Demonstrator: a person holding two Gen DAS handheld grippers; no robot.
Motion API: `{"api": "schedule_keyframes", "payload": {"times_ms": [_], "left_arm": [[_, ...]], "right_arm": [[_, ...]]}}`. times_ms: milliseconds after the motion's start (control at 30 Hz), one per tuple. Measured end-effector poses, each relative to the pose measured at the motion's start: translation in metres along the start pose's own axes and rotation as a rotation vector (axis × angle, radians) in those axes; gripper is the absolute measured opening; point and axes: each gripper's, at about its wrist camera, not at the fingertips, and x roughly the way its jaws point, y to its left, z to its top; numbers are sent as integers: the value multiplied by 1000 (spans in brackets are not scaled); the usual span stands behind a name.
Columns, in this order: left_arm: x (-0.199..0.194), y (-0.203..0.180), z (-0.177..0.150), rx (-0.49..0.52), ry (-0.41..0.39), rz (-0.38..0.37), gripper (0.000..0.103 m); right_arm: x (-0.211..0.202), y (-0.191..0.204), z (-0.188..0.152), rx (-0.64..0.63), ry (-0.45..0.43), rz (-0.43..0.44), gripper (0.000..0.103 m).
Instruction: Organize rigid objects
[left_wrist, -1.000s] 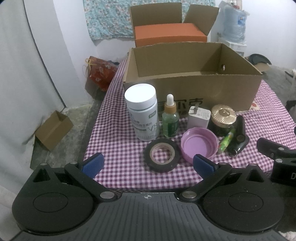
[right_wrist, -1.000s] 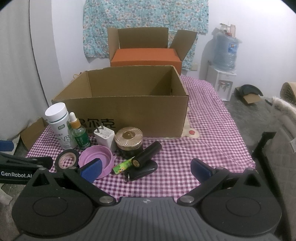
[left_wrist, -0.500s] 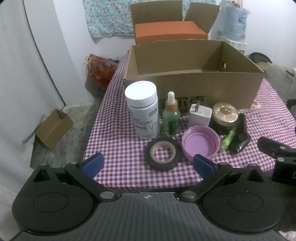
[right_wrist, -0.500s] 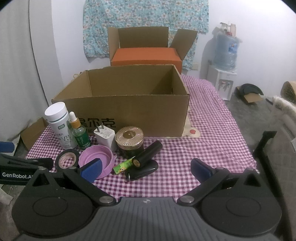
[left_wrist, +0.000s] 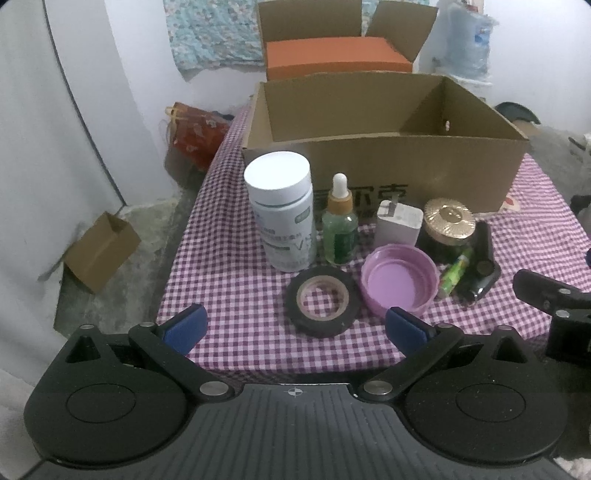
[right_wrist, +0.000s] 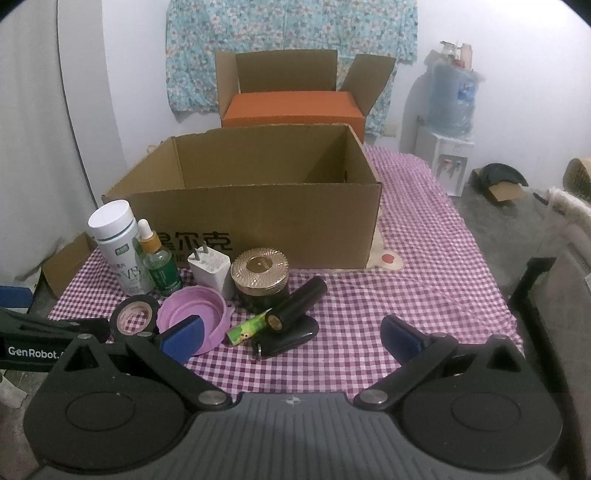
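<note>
cardboard box empty, 8 items queued in front

left gripper (left_wrist: 293, 325) spread, holding nothing; black tape roll (left_wrist: 322, 301) lies flat dead ahead, nearest it. right gripper (right_wrist: 291, 334) spread too; black cylinder (right_wrist: 297, 304) ahead, long axis angling away right. 1 each: white bottle (left_wrist: 282, 214), dropper bottle (left_wrist: 340, 225), charger (left_wrist: 399, 223), jar (left_wrist: 447, 227), purple lid (left_wrist: 397, 282), green tube (right_wrist: 249, 326). cardboard box (right_wrist: 258, 218) just behind

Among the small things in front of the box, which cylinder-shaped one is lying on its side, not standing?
The black tube: it lies tilted across a black key fob, while the white bottle and dropper bottle stand upright.
</note>
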Motion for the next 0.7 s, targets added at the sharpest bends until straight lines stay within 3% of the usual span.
{"api": "schedule_keyframes", "payload": {"times_ms": [300, 533, 700], "left_arm": [[5, -4, -9, 18, -7, -80, 103], [13, -9, -8, 12, -2, -219, 103], [14, -15, -5, 32, -33, -252, 103]], "right_arm": [[6, -14, -13, 67, 11, 23, 103], [7, -24, -9, 113, -14, 44, 103], [10, -31, -8, 136, -23, 57, 101]]}}
